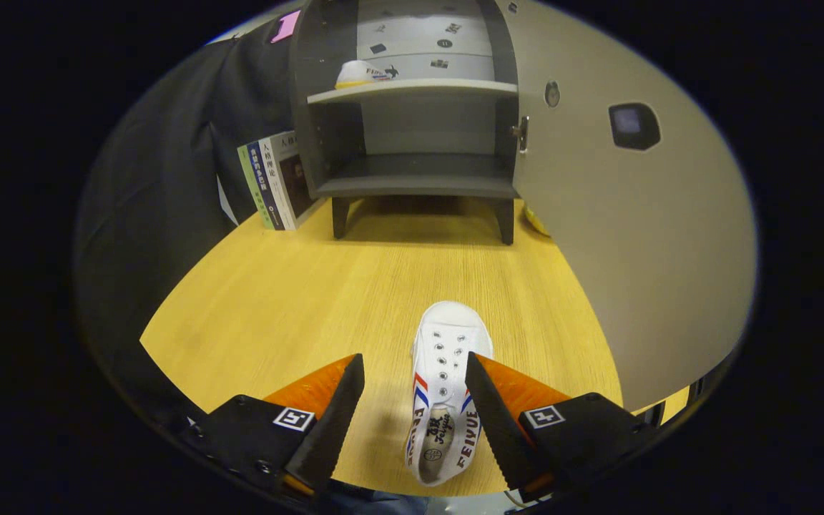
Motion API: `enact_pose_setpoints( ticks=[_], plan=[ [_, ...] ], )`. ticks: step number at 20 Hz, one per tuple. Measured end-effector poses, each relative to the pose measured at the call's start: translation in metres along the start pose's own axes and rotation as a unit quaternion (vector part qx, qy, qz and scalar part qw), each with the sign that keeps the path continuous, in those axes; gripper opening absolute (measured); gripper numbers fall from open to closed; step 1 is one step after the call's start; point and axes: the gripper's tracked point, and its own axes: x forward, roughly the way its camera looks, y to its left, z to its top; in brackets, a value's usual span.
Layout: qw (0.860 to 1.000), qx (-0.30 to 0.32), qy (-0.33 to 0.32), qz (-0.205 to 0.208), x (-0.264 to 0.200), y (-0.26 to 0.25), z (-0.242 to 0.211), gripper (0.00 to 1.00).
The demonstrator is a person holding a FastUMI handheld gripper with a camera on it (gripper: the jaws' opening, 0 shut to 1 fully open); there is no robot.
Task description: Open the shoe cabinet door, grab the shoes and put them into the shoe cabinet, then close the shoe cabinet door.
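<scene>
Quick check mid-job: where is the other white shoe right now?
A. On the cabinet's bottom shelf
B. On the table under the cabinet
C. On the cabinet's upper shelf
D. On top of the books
C: one white shoe lies on the upper shelf of the open cabinet, while the second shoe sits on the table between the open gripper fingers.

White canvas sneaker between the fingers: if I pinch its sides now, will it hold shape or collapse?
The white canvas sneaker looks soft-sided, so its upper will probably cave in under the open gripper. It seems small and light, likely an easy lift. Its flat sole on the wooden tabletop suggests it would slide, not roll.
</scene>
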Motion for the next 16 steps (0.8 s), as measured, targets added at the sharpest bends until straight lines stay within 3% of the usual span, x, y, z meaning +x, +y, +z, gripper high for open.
enact_pose_setpoints(
  ticks=[5, 9, 11, 12, 14, 15, 16],
  plan=[
    [0.998, 0.002, 0.067, 0.002, 0.029, -0.003, -0.026, 0.87],
    [0.995, -0.035, 0.097, -0.014, 0.043, -0.008, -0.038, 0.85],
    [0.991, -0.072, 0.103, -0.034, 0.043, -0.016, -0.039, 0.66],
    [0.989, -0.090, 0.110, -0.037, 0.047, -0.016, -0.042, 0.48],
    [0.984, -0.129, 0.118, -0.042, 0.045, -0.015, -0.042, 0.49],
    [0.979, -0.154, 0.127, -0.042, 0.047, -0.017, -0.045, 0.42],
    [0.978, -0.159, 0.126, -0.045, 0.045, -0.015, -0.042, 0.42]
  ],
)
